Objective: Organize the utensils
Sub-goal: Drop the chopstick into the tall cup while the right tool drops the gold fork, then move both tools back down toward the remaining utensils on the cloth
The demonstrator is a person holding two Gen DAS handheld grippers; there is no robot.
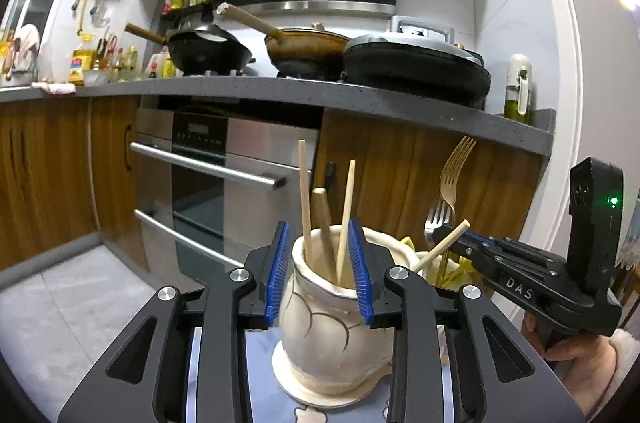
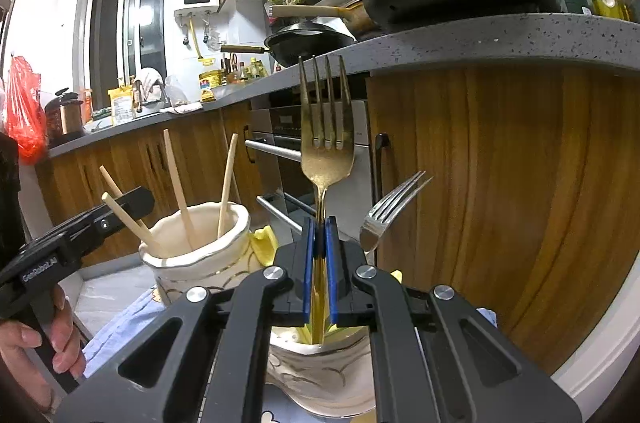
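A cream ceramic holder (image 1: 332, 323) stands between my left gripper's (image 1: 322, 263) blue pads, which straddle its rim without clearly pressing it. It holds two chopsticks (image 1: 305, 199) and a wooden handle (image 1: 324, 219); it also shows in the right wrist view (image 2: 200, 255). My right gripper (image 2: 320, 255) is shut on the handle of a gold fork (image 2: 326, 127), tines up, over a second cream holder (image 2: 320, 371). A silver fork (image 2: 392, 211) leans in that second holder. The right gripper (image 1: 436, 233) also shows in the left wrist view beside a chopstick (image 1: 444, 243).
A blue cloth (image 2: 120, 327) lies under the holders. Wooden cabinets (image 2: 500, 203) and an oven (image 1: 208, 175) stand close behind. The grey countertop (image 1: 280, 91) above carries pans and a black cooker (image 1: 416, 67).
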